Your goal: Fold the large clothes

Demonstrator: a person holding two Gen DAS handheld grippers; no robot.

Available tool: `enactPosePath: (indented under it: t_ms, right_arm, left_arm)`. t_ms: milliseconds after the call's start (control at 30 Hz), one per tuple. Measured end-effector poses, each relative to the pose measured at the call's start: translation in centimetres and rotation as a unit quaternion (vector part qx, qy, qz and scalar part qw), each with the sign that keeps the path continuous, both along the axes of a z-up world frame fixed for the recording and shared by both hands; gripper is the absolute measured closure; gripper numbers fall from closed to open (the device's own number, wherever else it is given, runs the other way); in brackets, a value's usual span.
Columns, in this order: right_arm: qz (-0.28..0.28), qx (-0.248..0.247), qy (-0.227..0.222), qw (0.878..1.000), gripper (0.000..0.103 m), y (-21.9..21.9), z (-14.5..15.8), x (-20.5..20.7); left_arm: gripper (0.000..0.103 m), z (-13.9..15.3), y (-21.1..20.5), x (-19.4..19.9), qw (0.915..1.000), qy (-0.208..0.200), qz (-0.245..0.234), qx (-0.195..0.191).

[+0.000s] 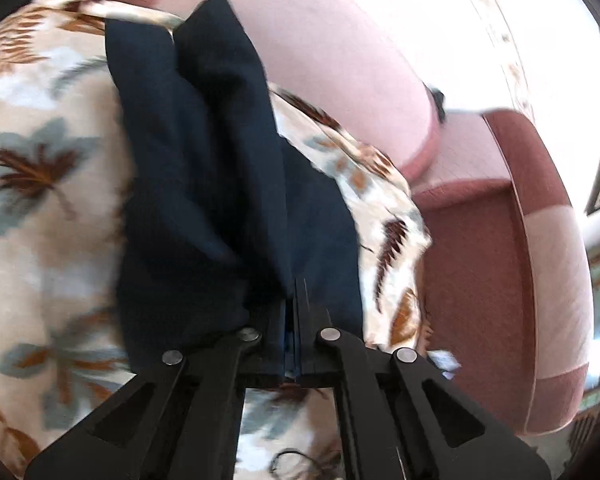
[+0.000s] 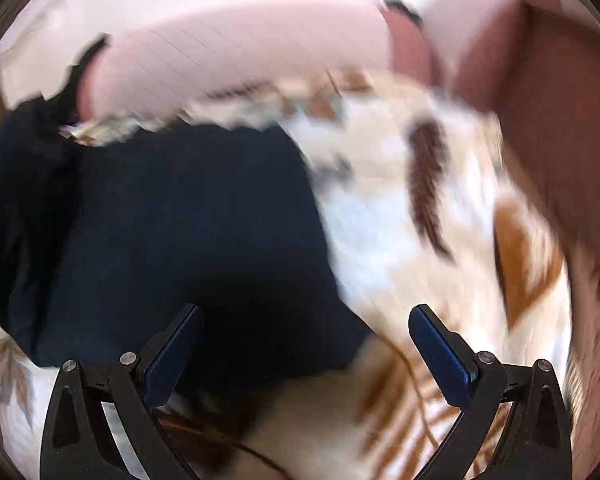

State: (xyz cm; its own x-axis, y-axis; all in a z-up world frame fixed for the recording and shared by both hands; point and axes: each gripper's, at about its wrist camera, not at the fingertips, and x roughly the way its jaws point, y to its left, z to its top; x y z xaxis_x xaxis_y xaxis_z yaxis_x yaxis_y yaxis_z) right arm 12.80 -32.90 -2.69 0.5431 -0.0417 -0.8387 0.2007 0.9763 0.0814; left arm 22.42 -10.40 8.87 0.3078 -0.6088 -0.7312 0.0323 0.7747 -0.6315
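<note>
A dark navy garment (image 1: 204,168) lies in long folds on a cream blanket with brown and grey leaf print (image 1: 40,152). My left gripper (image 1: 296,304) is shut on the near edge of the garment, and the cloth runs away from the jaws. In the right wrist view the same garment (image 2: 172,232) spreads over the left and middle, blurred by motion. My right gripper (image 2: 304,332) is open and empty, just above the garment's near right edge.
The blanket (image 2: 420,240) covers a sofa seat. A pink and reddish-brown backrest (image 1: 340,60) and armrest (image 1: 540,240) stand behind and to the right. A thin dark cord (image 2: 260,456) lies on the blanket near my right gripper.
</note>
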Motion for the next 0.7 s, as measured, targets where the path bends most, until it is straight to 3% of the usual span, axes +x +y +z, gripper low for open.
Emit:
enactPosePath:
  t_ms: [67, 133, 300, 467, 533, 700]
  right_arm:
    - [0.002, 0.043, 0.000, 0.999, 0.000, -0.9, -1.7, -0.7]
    - [0.009, 0.028, -0.026, 0.999, 0.000, -0.4, -1.7, -1.3]
    - [0.012, 0.016, -0.024, 1.000, 0.000, 0.0, -2.0, -1.0]
    - [0.012, 0.017, -0.031, 0.999, 0.000, 0.2, -2.0, -1.1]
    - [0.012, 0.018, -0.030, 0.999, 0.000, 0.1, -2.1, -1.1]
    - [0.017, 0.036, -0.027, 0.999, 0.000, -0.5, -1.6, -1.2]
  left_arm:
    - [0.103, -0.1, -2.1, 0.0, 0.9996, -0.012, -0.016, 0.019]
    - [0.103, -1.7, -4.4, 0.5, 0.9993, 0.009, -0.029, 0.023]
    - [0.103, -6.6, -7.8, 1.3, 0.9962, 0.065, -0.045, 0.037]
    - [0.102, -9.1, -8.7, 0.8, 0.9934, 0.088, -0.057, 0.047]
    - [0.100, -9.0, -8.4, 0.6, 0.9931, 0.091, -0.061, 0.044]
    - [0.076, -5.3, -6.8, -2.3, 0.9922, 0.053, -0.109, 0.027]
